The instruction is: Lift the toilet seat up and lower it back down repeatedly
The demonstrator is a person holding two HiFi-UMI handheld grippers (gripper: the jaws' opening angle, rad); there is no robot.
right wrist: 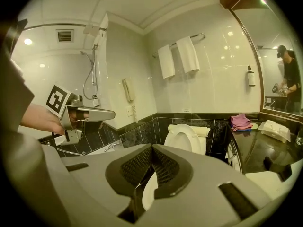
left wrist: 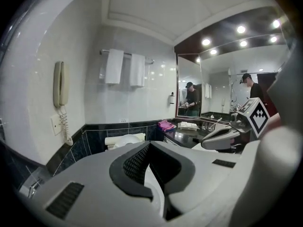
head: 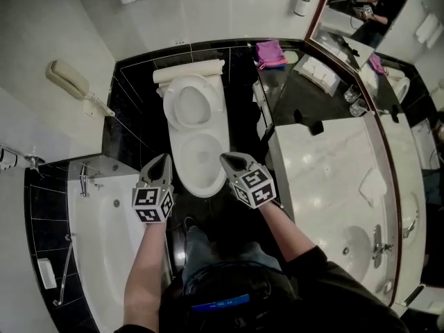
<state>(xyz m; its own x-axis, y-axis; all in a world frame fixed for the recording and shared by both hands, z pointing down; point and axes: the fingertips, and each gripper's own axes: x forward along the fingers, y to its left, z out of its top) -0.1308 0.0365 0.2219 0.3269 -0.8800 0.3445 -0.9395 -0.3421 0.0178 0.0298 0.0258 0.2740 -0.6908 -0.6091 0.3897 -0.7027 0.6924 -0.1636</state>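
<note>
The jaws of the left gripper (left wrist: 149,144) are seen closed tip to tip, with nothing caught between the dark ribbed pads; only the white of the toilet shows through the slot behind the tips. The right gripper (right wrist: 151,147) is likewise shut and empty. In the head view both grippers are held side by side in the air over the near end of the white ceramic toilet bowl (head: 201,187), one to each flank, and neither is touching it. The white oval plastic toilet seat (head: 191,106) is stood upright beyond them, leaned back against the cistern together with what appears to be the lid, and the bowl is left uncovered. A rolled white towel (head: 189,70) is laid along the cistern top, against the black tiled wall. A white bathtub (head: 104,255) is found to the left and a pale marble vanity counter (head: 326,179) to the right. The lifting half of a cycle is judged complete, and the lowering half is not yet begun. For the next move, one gripper would need to be carried forward to the top edge of the raised seat, and the seat tipped towards the bowl and eased down rather than dropped.
</note>
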